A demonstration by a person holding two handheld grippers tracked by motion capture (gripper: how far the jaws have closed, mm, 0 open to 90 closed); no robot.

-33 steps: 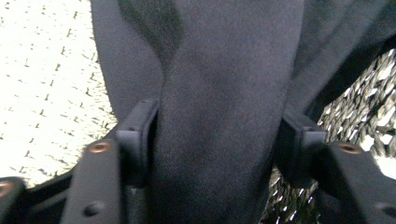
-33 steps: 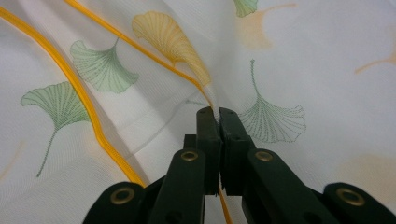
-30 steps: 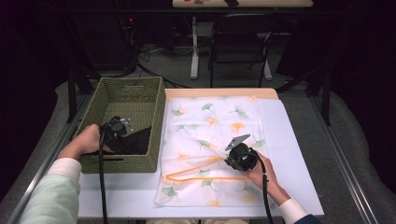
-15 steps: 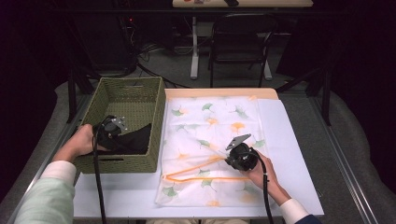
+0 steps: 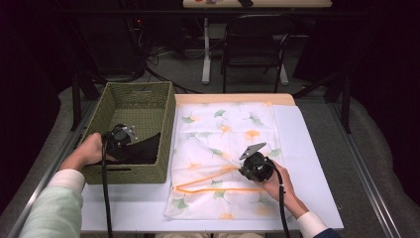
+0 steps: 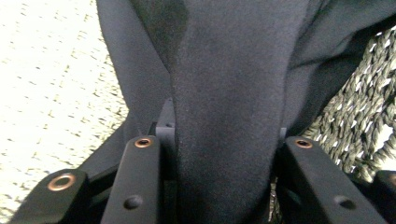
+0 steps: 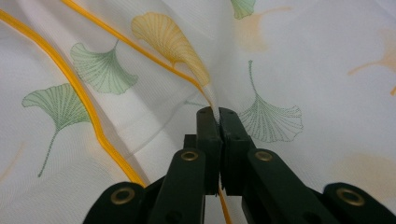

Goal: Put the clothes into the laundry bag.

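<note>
The left gripper (image 5: 130, 144) sits low in the near end of the green basket (image 5: 130, 101), its jaws having just closed onto a fold of the black cloth (image 6: 224, 93), which now fills the gap between the pads in the left gripper view. The cloth lies bunched against the basket's near right corner. Across the table, the right gripper (image 7: 218, 114) is pinched tight on the orange-edged rim of the mesh bag (image 5: 233, 129), lifting the upper layer so the mouth gapes (the opening faces the basket, toward the person's left). The bag's long axis runs away from the person, and its mouth lies to the right of the cloth, so the likely next move is a lift over the basket wall and a rightward carry by the left hand.
</note>
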